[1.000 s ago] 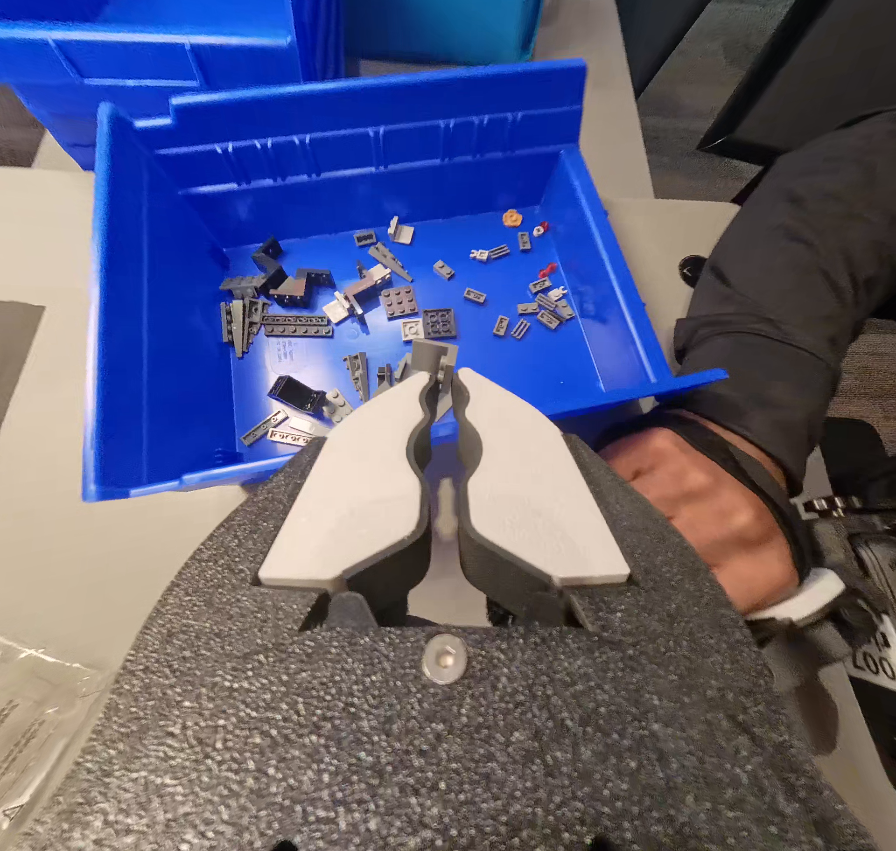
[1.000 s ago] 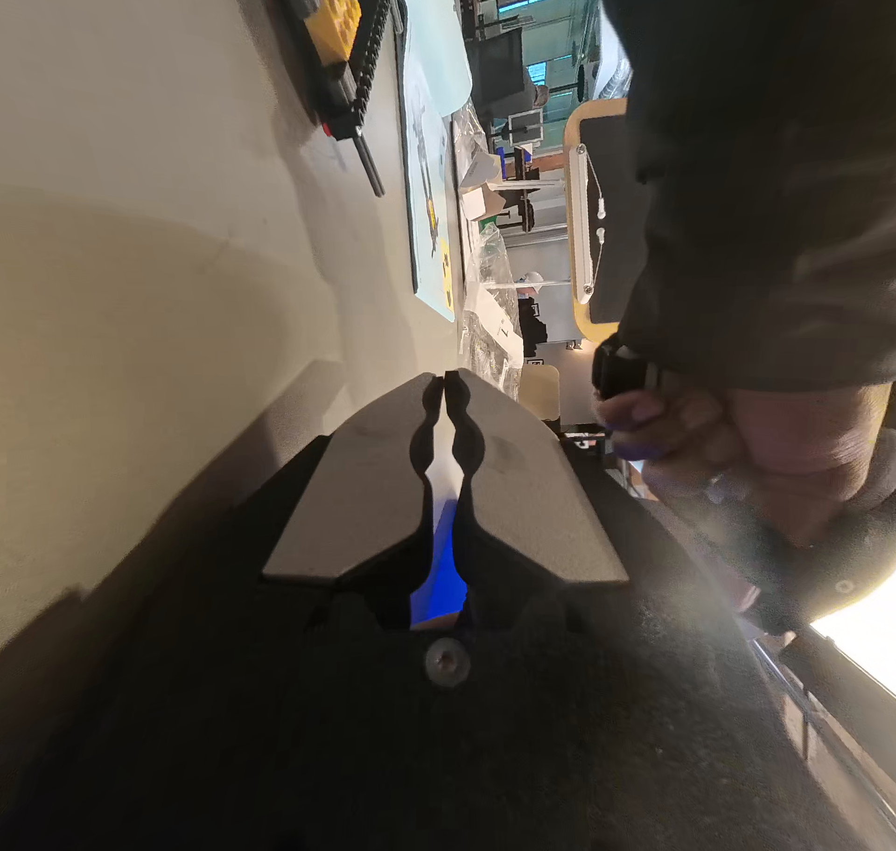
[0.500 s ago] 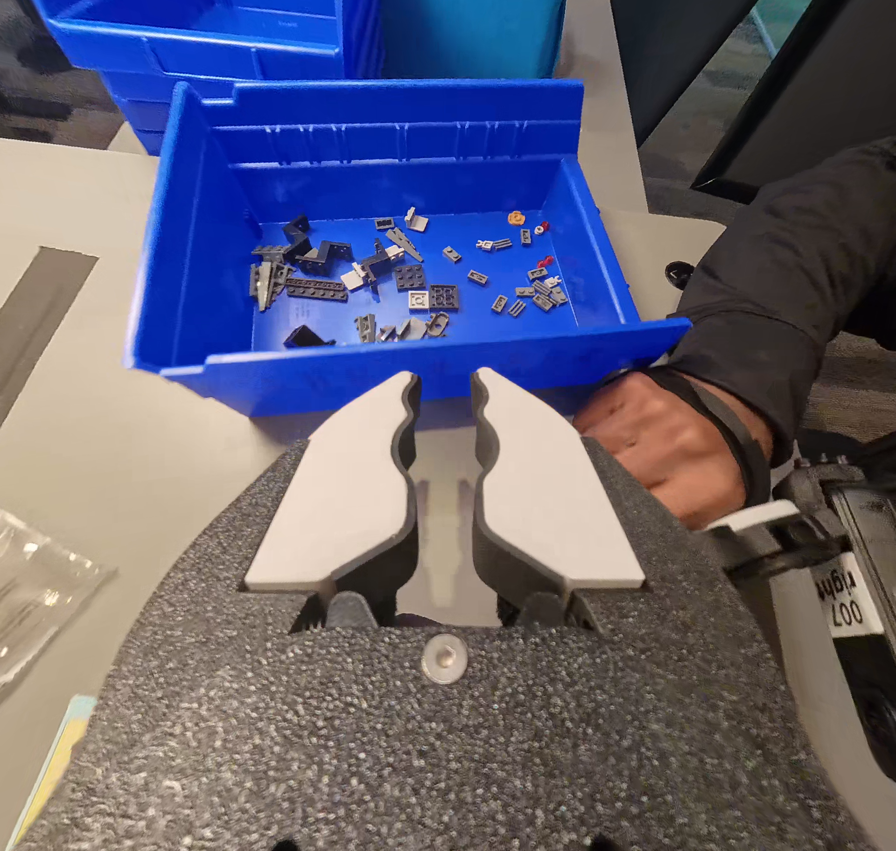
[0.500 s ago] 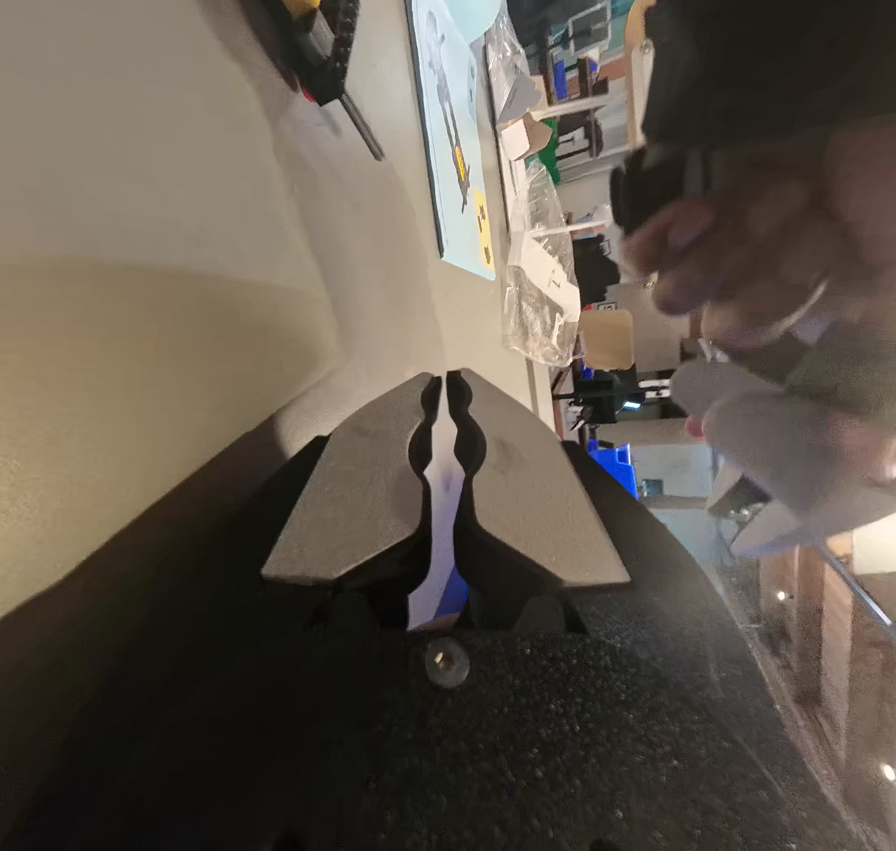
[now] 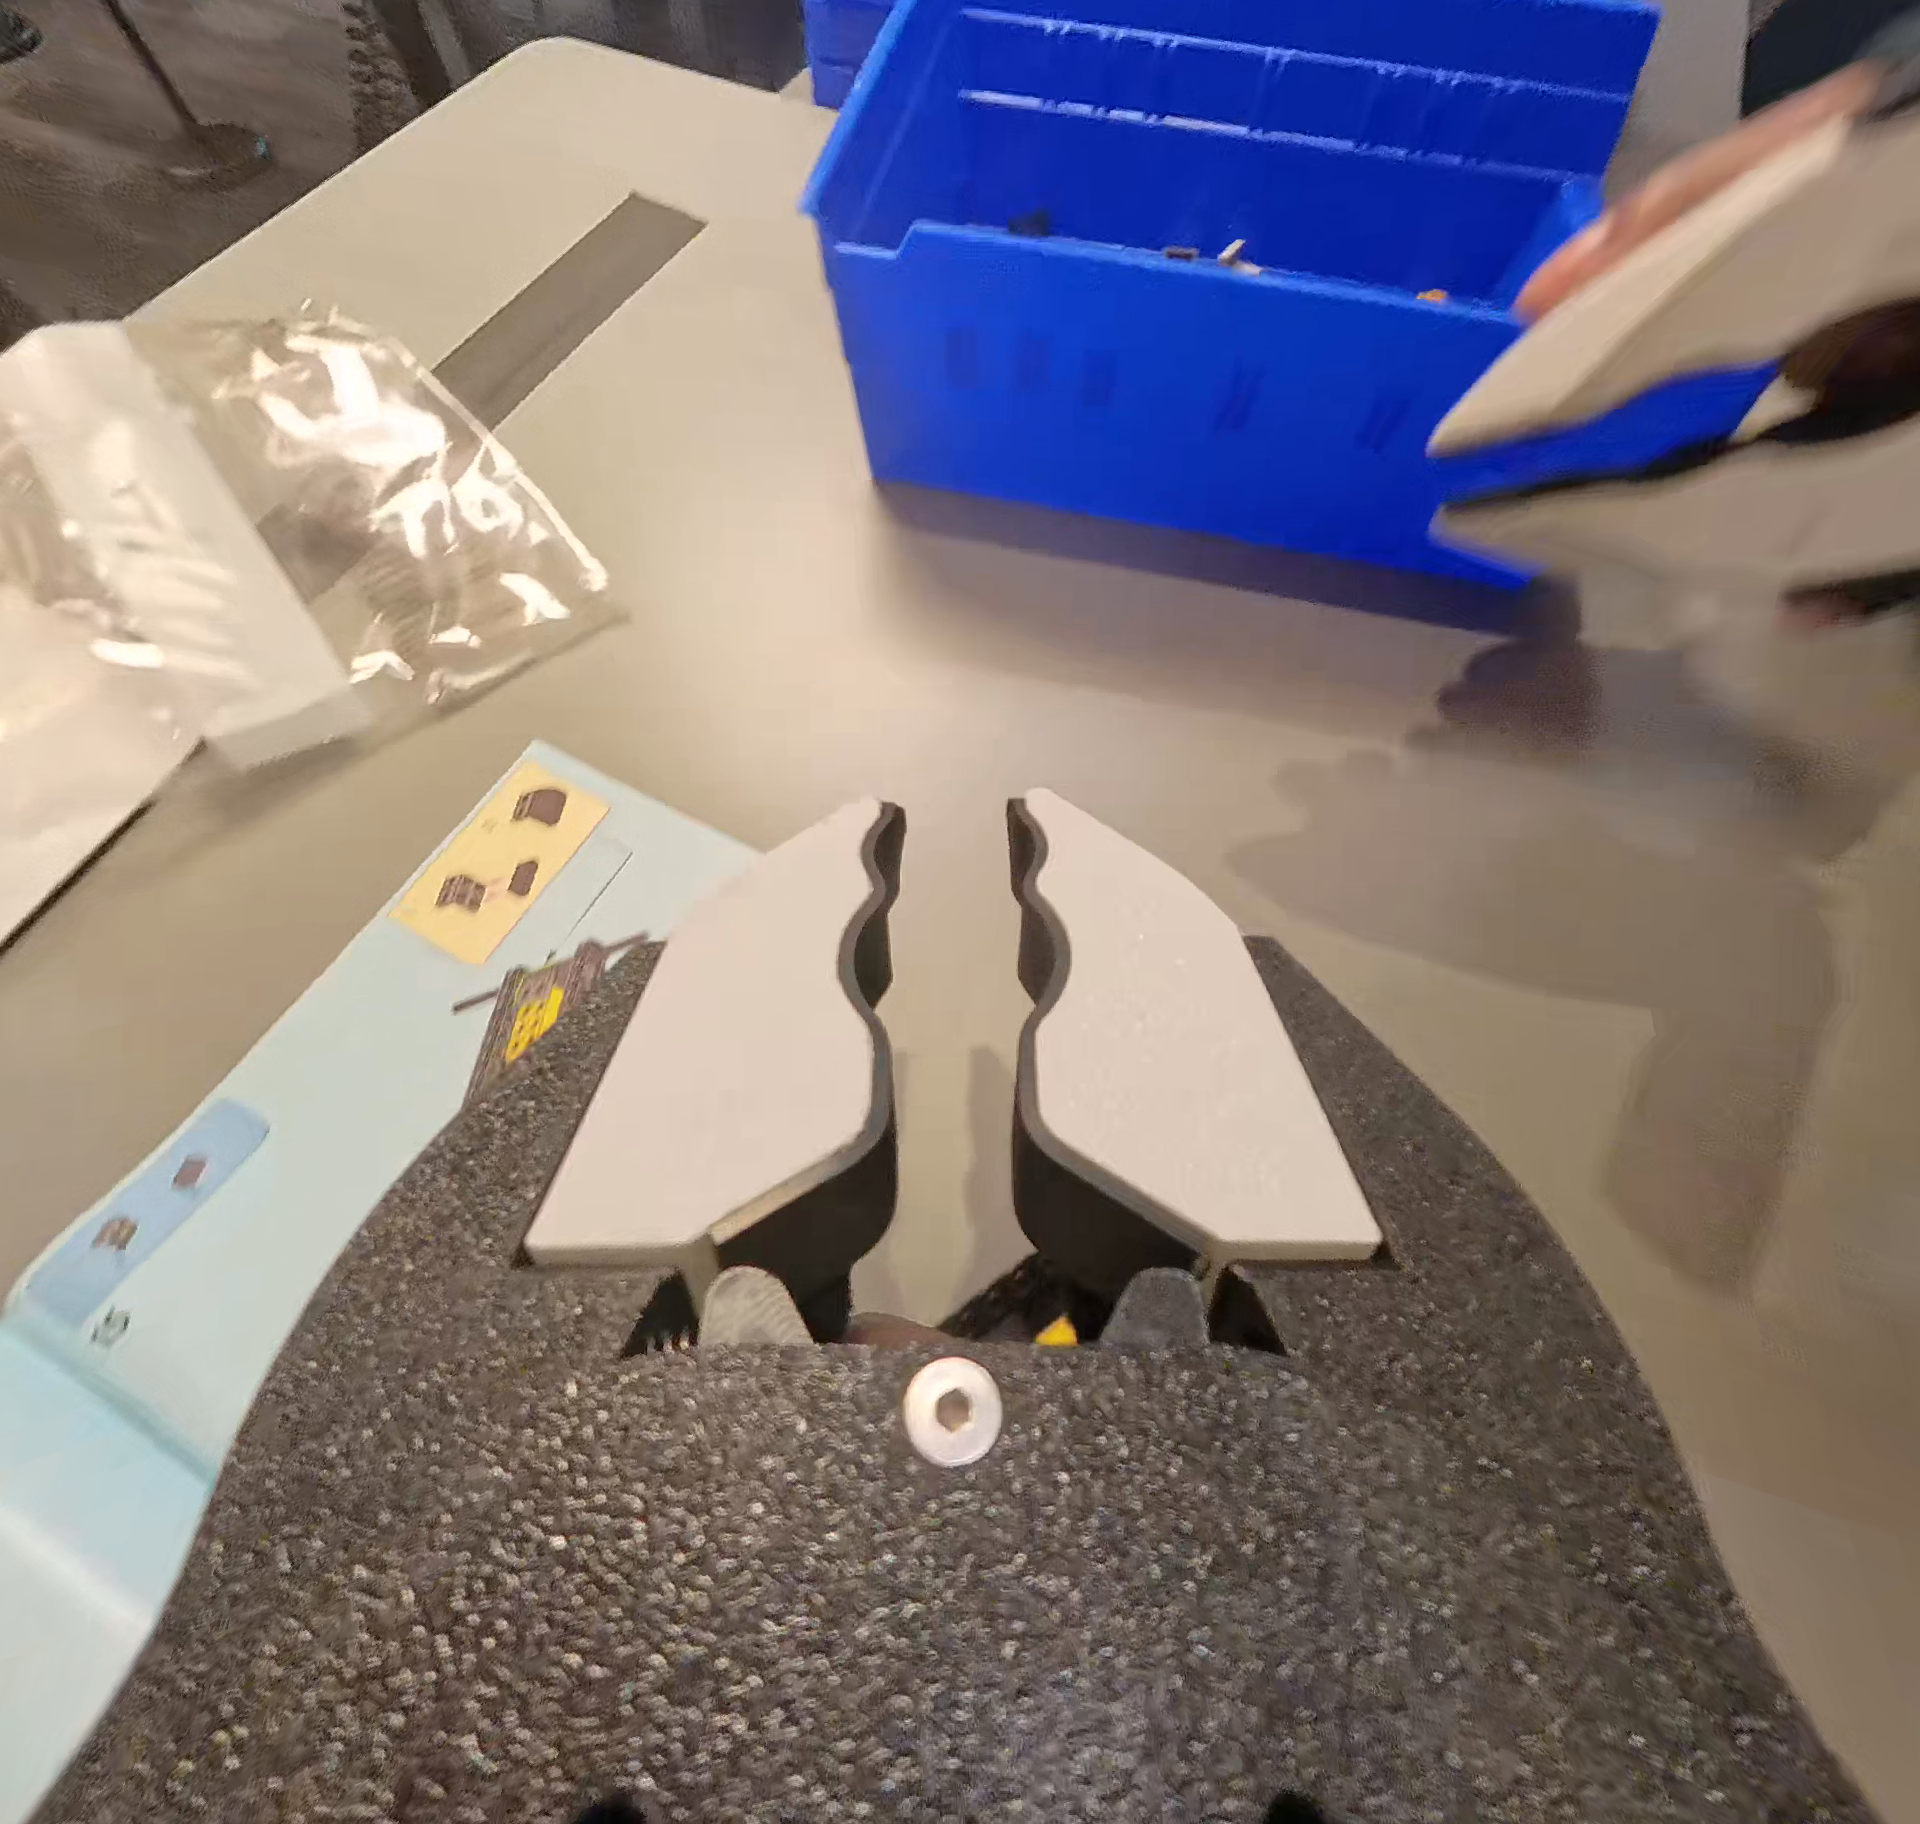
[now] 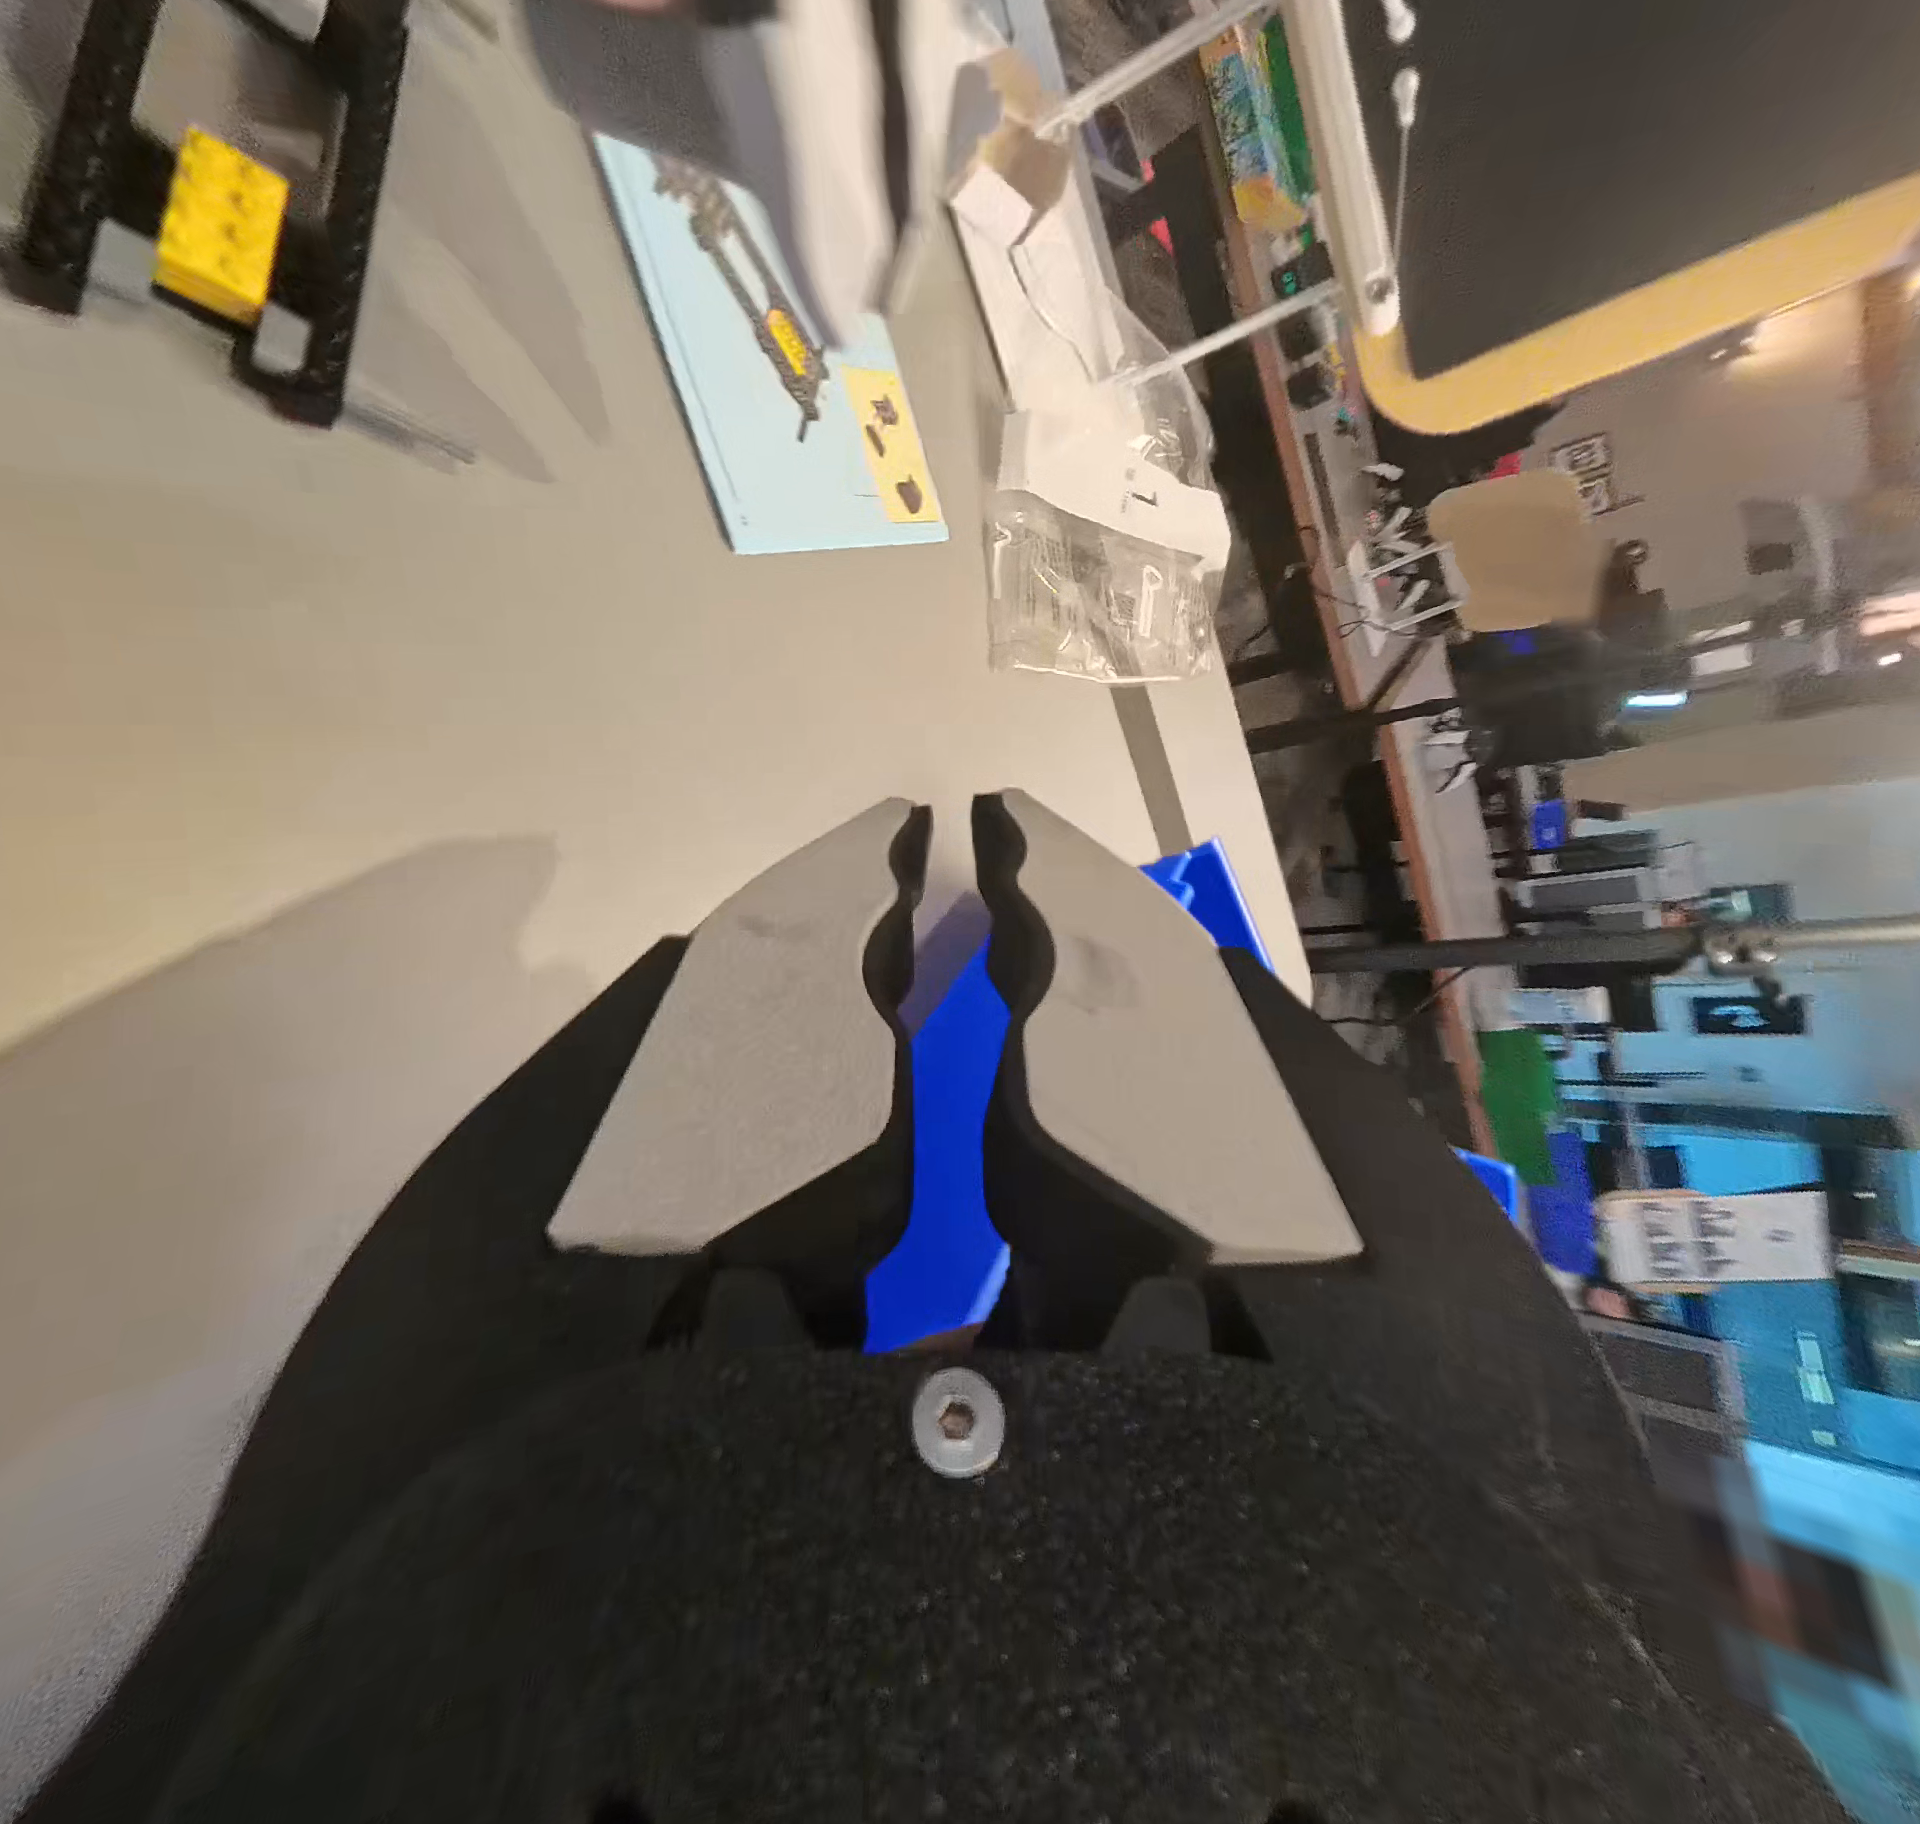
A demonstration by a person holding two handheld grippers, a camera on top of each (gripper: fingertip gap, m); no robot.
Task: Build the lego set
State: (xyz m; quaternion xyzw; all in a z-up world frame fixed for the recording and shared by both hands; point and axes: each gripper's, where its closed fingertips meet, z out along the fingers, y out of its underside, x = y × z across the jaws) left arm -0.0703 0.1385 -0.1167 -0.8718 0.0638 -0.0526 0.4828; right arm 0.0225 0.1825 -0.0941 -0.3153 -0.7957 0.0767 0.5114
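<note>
Beige table [image 5: 790, 631]: blue bin [image 5: 1143, 382] beyond left tool [image 5: 954, 813].

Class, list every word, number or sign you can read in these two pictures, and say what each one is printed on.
No text is quoted here; these things bear it.
On the clear plastic bag: a white label with dark print, not copied out.
On the light blue booklet: building pictures and small marks, too blurred to read.
On the white box in the background: label print, blurred.
On the blue bin: none seen.
</note>
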